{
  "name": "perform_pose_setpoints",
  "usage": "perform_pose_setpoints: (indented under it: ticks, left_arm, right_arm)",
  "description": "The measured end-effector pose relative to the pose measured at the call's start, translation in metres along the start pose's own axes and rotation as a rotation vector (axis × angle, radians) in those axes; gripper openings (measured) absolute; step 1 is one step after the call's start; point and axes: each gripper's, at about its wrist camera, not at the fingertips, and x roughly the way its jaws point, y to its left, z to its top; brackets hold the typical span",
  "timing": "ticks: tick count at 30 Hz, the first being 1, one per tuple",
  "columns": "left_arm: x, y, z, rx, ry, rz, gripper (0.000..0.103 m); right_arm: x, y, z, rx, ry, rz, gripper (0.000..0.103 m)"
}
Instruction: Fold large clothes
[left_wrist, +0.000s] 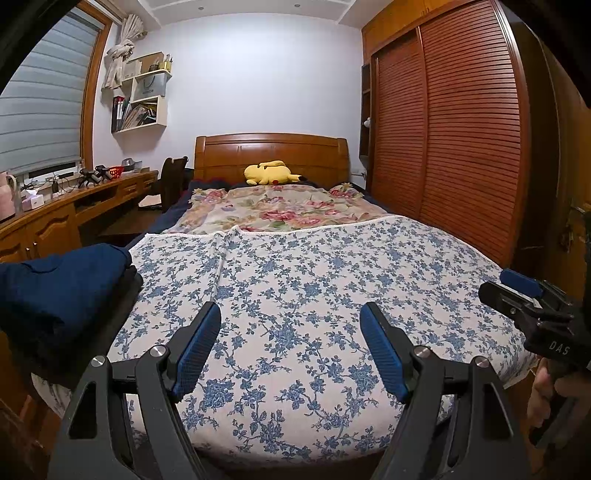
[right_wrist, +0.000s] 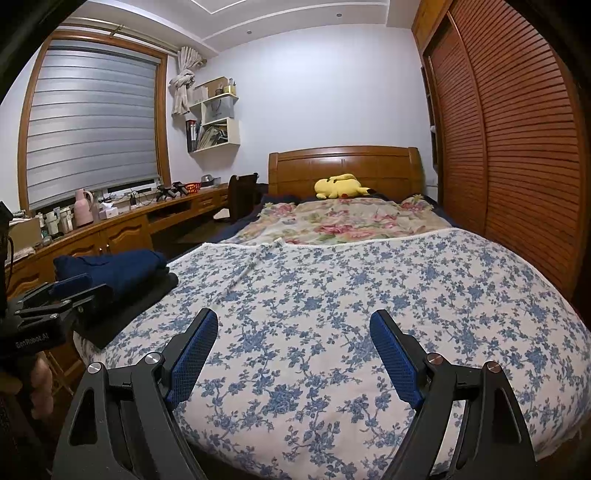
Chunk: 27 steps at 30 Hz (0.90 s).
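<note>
Hovering: left gripper (left_wrist: 290, 345), right gripper (right_wrist: 293, 350) | jaws spread, empty | folded navy clothes (right_wrist: 110, 267) left, apart

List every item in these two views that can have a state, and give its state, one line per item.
Left gripper: open, empty.
Right gripper: open, empty.
Navy garment: folded, on top of a dark folded one at the bed's left edge.
Blue floral sheet: spread flat over the bed.
Wardrobe doors: shut.
Window blind: lowered almost fully.
Pikachu plush: lying by the headboard.
</note>
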Motion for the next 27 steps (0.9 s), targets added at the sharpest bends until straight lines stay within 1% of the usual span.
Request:
perform_pose_setpoints:
  ticks: [27]
  left_arm:
    - [-0.0006, -0.0001, -0.0002, -0.002, 0.001, -0.001, 0.078]
  right_arm:
    - [0.0051, -0.0031, -0.0036, -0.004, -0.002, 0.000, 0.086]
